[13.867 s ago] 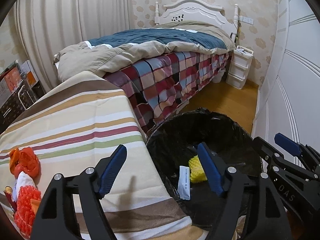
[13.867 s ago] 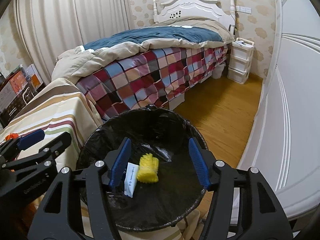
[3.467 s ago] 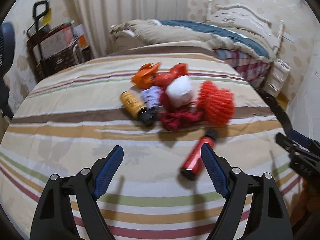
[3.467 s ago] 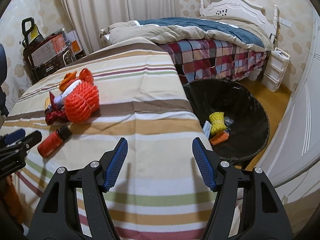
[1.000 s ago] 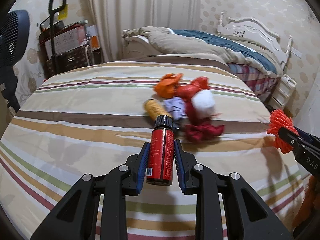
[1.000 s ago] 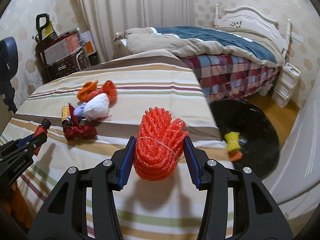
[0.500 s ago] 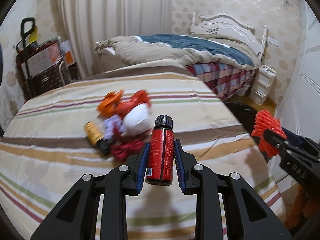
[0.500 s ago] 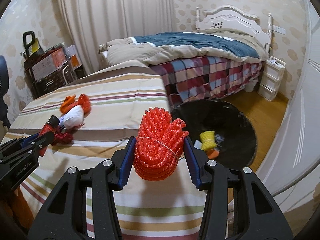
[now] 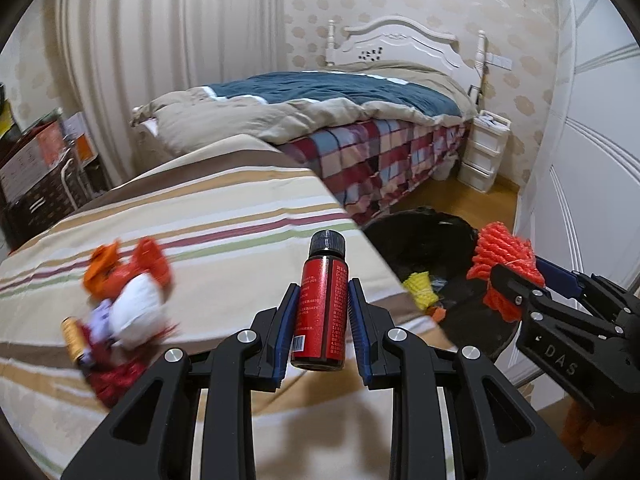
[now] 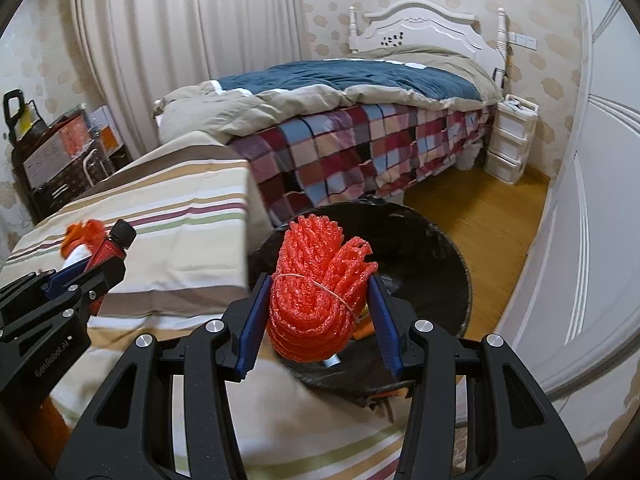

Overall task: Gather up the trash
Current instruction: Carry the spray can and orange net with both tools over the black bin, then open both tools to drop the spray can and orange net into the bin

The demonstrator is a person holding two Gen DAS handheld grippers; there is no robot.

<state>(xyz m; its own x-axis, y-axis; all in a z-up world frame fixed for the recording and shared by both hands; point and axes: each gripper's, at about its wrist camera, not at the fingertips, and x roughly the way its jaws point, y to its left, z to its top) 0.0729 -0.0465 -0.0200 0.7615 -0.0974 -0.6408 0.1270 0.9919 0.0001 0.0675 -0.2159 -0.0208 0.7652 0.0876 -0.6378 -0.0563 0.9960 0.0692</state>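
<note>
**Both loads near the bin**

The left gripper (image 9: 320, 320) clamps the red bottle (image 9: 322, 300); the right gripper (image 10: 318, 320) squeezes the orange net (image 10: 316, 296). Half a second ago the table filled both views; now the bin (image 10: 440, 248) sits mid-frame behind the net, so that drop looks close. In the left view the bin (image 9: 420, 236) has moved nearer the centre right, and the leftover pile (image 9: 120, 292) has slid to the lower left, blurred. It waits on the table (image 9: 220, 208).
</note>
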